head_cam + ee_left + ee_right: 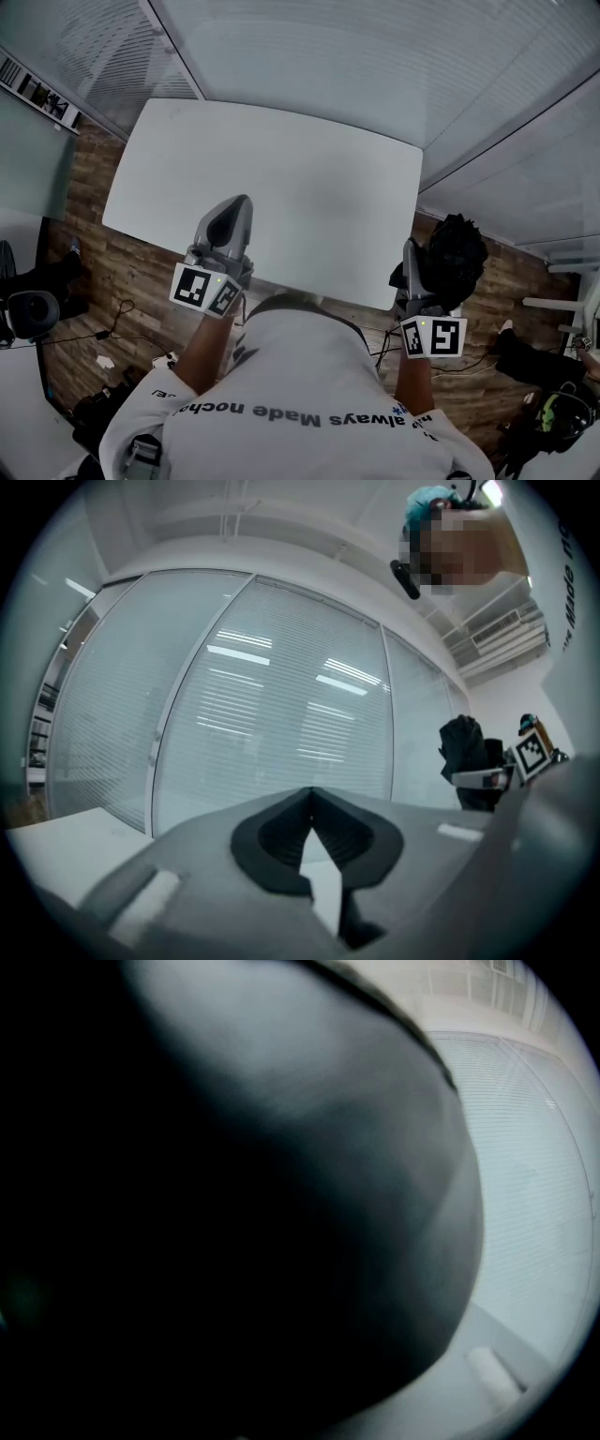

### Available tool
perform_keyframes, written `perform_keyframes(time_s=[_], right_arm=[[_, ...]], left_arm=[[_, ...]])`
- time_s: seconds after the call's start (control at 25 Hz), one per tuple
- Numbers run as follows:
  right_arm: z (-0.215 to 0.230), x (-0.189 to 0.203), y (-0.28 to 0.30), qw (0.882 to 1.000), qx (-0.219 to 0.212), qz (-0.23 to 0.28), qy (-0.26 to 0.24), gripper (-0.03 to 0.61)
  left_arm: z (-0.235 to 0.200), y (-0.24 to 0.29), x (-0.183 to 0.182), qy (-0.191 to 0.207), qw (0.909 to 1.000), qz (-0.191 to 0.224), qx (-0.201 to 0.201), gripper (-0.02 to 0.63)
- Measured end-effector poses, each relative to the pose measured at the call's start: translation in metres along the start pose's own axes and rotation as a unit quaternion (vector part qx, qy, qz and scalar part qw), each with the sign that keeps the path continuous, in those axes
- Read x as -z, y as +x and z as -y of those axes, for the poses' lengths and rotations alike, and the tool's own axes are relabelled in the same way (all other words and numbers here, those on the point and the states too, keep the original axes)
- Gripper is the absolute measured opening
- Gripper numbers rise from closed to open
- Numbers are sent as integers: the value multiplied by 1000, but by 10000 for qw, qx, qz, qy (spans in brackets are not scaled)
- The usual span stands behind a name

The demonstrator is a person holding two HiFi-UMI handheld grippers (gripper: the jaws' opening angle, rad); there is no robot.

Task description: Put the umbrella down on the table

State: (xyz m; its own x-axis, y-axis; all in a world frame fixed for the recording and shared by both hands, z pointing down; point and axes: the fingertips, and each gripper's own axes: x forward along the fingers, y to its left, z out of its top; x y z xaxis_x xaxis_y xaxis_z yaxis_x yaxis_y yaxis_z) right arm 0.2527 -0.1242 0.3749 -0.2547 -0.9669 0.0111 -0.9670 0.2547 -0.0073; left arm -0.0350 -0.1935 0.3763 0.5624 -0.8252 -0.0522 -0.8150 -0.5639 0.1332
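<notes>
The black folded umbrella (457,251) hangs off the right front corner of the white table (281,178), over the floor. My right gripper (417,267) is shut on it, and its dark fabric (234,1241) fills nearly all of the right gripper view. In the left gripper view the umbrella (466,757) shows far right, with the right gripper (487,778) against it. My left gripper (232,214) sits over the table's front edge, shut and empty, its tips (312,794) meeting.
Glass walls with blinds (375,66) run behind and to the right of the table. Wooden floor (122,281) lies along its front, with cables (117,323) and dark gear (37,300) at the left. More bags and gear (544,375) lie at the right.
</notes>
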Motion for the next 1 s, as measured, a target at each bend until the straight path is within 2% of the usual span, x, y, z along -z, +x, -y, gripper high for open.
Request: perform_keyframes(time_s=[0.32, 0.56, 1.0], right_arm=[[-1, 1, 36, 10000, 37, -16, -51, 235], [-10, -15, 58, 9997, 173, 92, -159, 235], [-30, -17, 92, 9998, 139, 18, -165, 235]], left_arm=[[-28, 29, 0, -14, 10000, -25, 65, 3], [-55, 45, -18, 36, 9998, 114, 150, 3], [-91, 55, -21, -43, 9997, 155, 181, 3]])
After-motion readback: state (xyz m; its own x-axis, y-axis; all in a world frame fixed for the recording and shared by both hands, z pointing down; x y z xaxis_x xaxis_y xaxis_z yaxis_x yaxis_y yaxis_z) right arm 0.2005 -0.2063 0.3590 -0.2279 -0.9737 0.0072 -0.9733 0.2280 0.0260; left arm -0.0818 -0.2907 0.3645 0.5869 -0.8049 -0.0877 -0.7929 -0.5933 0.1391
